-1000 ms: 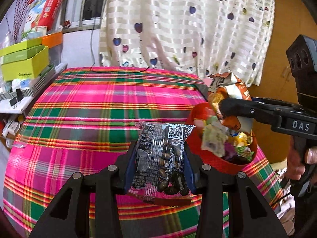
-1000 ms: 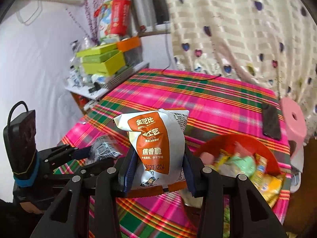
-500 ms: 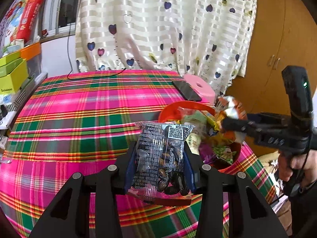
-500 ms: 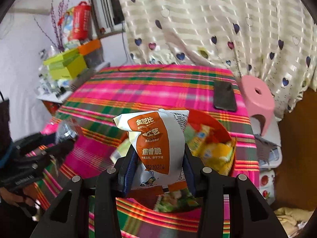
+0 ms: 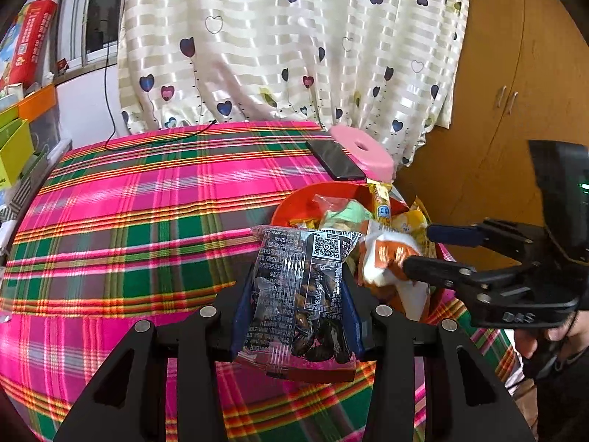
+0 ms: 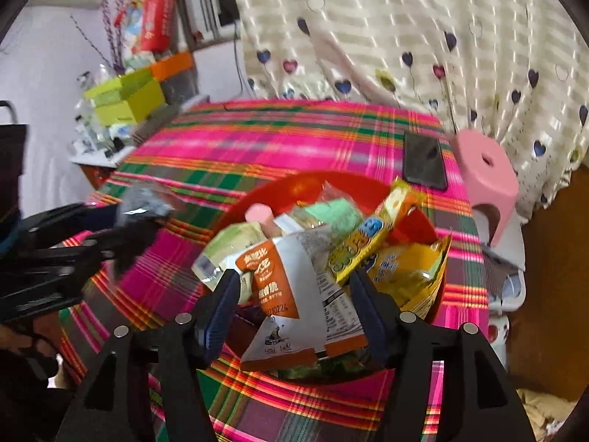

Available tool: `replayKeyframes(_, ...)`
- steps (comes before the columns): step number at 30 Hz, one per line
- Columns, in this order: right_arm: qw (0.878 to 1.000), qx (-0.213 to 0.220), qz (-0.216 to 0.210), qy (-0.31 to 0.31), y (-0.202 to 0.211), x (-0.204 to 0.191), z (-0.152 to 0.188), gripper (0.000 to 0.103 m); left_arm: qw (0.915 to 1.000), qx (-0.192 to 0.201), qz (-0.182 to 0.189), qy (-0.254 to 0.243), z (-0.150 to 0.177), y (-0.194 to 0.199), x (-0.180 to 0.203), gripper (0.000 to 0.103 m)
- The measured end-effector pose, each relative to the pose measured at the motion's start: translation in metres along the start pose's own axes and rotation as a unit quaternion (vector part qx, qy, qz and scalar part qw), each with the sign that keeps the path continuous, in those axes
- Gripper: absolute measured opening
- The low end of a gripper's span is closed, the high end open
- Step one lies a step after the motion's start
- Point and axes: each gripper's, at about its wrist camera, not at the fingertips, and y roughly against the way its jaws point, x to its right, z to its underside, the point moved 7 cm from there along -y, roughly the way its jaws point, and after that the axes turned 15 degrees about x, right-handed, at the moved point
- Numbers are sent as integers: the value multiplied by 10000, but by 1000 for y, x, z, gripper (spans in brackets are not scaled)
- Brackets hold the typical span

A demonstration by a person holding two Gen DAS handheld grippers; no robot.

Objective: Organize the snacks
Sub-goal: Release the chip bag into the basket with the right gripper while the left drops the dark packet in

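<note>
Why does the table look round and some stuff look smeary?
Both wrist cameras are fisheye, so the plaid table bulges; in the right wrist view, motion blur smears the left gripper and its dark packet; the left wrist view is sharper, its corners dark.

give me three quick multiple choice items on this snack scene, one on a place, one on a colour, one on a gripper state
1. Where does the black smartphone lie?
A. on the plaid tablecloth beyond the bowl
B. inside the bowl
C. on the pink stool

2. What colour is the round plastic bowl that holds the snacks?
A. blue
B. red
C. white

3. How does the left gripper stand?
A. open and empty
B. shut on the clear packet of dark seeds
C. shut on the phone

Answers:
1 A, the phone rests flat on the plaid tablecloth, past the bowl's far rim.
2 B, its rim and inner wall show red.
3 B, both pads press the packet's sides; the right gripper, by contrast, has just been opening, with the orange and white snack bag loose between its jaws over the bowl.
</note>
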Motion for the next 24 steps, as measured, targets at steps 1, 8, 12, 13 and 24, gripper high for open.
replayKeyframes(1, 10000, 52, -11, -25, 3, -1, -2, 62, 10000, -10, 14, -3, -1, -3, 1, 44)
replayKeyframes(8, 9992, 259, -5, -317, 14, 14, -7, 62, 9997, -108, 197, -134, -10, -38, 16, 44)
replayKeyframes(12, 9984, 310, 22, -469, 16, 24, -8, 62, 9991, -187, 336, -159, -14, -60, 24, 44)
replayKeyframes(13, 9983, 313, 22, -492, 16, 26, -8, 62, 9990, -209, 356, -158, -14, -64, 24, 44)
replayKeyframes(24, 9975, 327, 25, -626, 13, 34, -4, 62, 9979, -127, 633, -37, -16, -73, 28, 57)
